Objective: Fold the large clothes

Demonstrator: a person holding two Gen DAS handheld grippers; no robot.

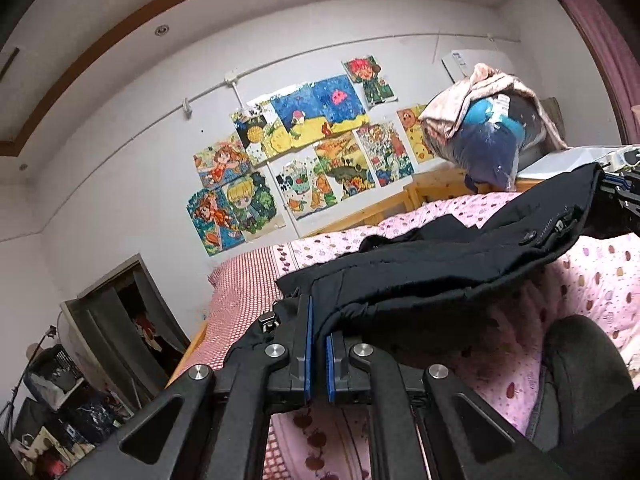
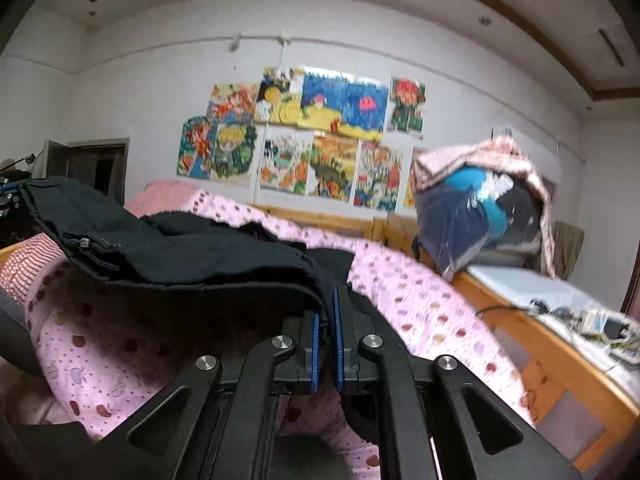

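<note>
A pair of black trousers (image 1: 440,272) with a zip and button hangs stretched between my two grippers above a pink dotted bedspread (image 1: 580,292). My left gripper (image 1: 319,320) is shut on one end of the waistband. My right gripper (image 2: 325,316) is shut on the other end of the trousers (image 2: 180,256). The right gripper also shows at the right edge of the left wrist view (image 1: 624,196). The trouser legs trail back over the bedspread (image 2: 400,292).
A wooden bed frame (image 2: 540,352) runs along the far side. A bundle of bagged clothes (image 2: 480,208) sits on a white surface with cables (image 2: 592,316). Drawings (image 1: 304,152) cover the wall. A doorway (image 1: 132,320) and clutter lie at left. A dark cushion (image 1: 580,368) lies near me.
</note>
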